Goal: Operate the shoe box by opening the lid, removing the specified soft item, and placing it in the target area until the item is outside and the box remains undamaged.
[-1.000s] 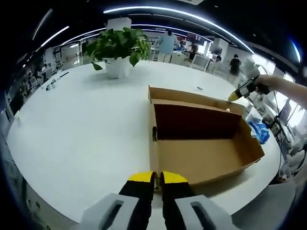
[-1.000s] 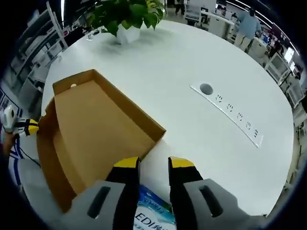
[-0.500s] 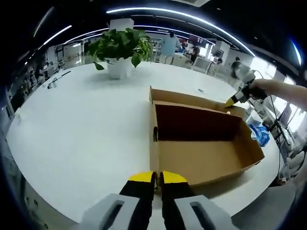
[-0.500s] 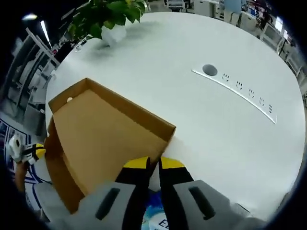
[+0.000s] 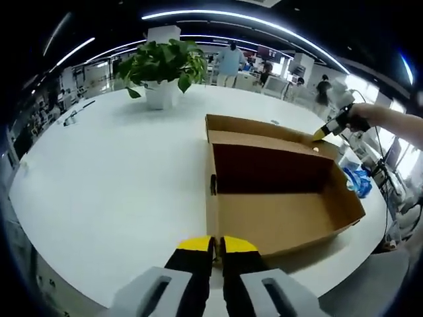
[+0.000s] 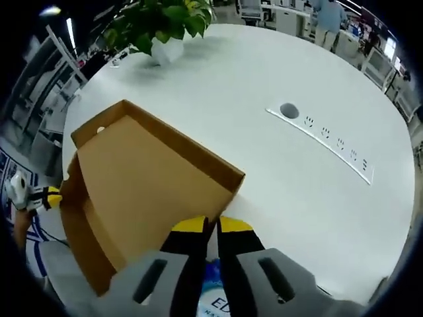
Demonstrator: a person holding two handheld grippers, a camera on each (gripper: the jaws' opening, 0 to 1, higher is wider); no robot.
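The brown shoe box (image 5: pixel 213 211) stands open on the white table, its inside bare. Its lid (image 5: pixel 258 132) rises from the far side. My left gripper (image 5: pixel 211 246) is shut and empty, just short of the box's near wall. A hand holds my right gripper (image 5: pixel 320 135) at the lid's far corner. In the right gripper view the right gripper (image 6: pixel 211 226) is shut on the near edge of the lid (image 6: pixel 152 178). The soft blue-and-white pack (image 6: pixel 215 300) lies on the table under it, outside the box, the same pack (image 5: pixel 359 181) lying right of the box. The left gripper (image 6: pixel 47 197) shows beyond the box.
A potted plant (image 5: pixel 162 63) stands at the table's far side, seen also as the plant (image 6: pixel 168 23). A strip of sockets (image 6: pixel 330 142) is set into the tabletop right of the lid. Bare white table spreads left of the box. People stand in the background.
My right gripper went from open to shut at the lid's edge. The lid now stands slightly higher. The left gripper has stayed put.
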